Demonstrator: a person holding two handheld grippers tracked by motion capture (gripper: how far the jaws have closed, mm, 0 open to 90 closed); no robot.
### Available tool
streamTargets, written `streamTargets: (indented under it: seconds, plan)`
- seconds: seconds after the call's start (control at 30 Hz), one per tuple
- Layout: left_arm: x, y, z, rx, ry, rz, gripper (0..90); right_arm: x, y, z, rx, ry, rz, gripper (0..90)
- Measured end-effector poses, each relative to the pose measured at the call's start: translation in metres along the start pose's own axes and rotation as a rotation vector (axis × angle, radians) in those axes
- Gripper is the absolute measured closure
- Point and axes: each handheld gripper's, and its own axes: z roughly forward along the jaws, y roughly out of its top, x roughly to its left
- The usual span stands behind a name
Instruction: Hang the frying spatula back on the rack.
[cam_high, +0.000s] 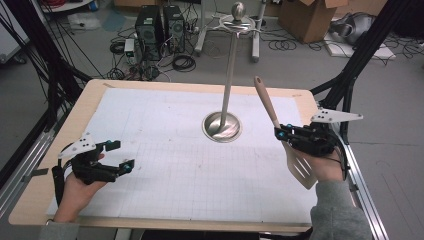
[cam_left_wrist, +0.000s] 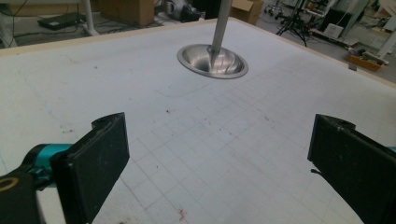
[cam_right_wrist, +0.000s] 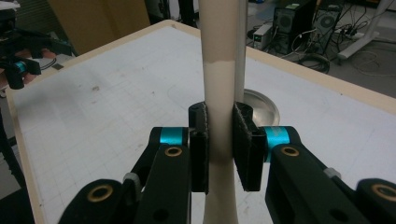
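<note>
Spatula (cam_high: 280, 130) sits clenched in my right jaws (cam_high: 281, 134) at the right of the high view, lifted clear of the surface (cam_high: 165, 175). Its handle slants up toward the upper middle of the frame, and its slotted blade hangs below my hand (cam_high: 325, 167) at lower right. In the right gripper view the pale handle (cam_right_wrist: 219, 93) rises through the middle of the frame, both pads pressed on it from either side.

My left jaws (cam_high: 117, 155) stand released, wide apart with nothing between them, low over the surface at the lower left of the high view. In the left gripper view they frame bare gridded sheet (cam_left_wrist: 219, 140).

A metal stand (cam_high: 222, 126) rests near the middle of the surface, its pole (cam_high: 231, 70) upright with a ball on top. It stands apart from the spatula, to the left of it.
</note>
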Motion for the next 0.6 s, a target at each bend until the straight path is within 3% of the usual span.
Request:
streamTargets:
  seconds: [0.23,0.6]
  plan:
    - [0.002,0.002,-0.005,-0.063,-0.021,-0.014,5.7,-0.002,0.023,0.002,-0.021,0.008,-0.018,78.3]
    - [0.003,0.001,-0.006,-0.072,-0.012,-0.033,1.7,-0.012,0.041,0.000,-0.047,0.032,-0.024,78.3]
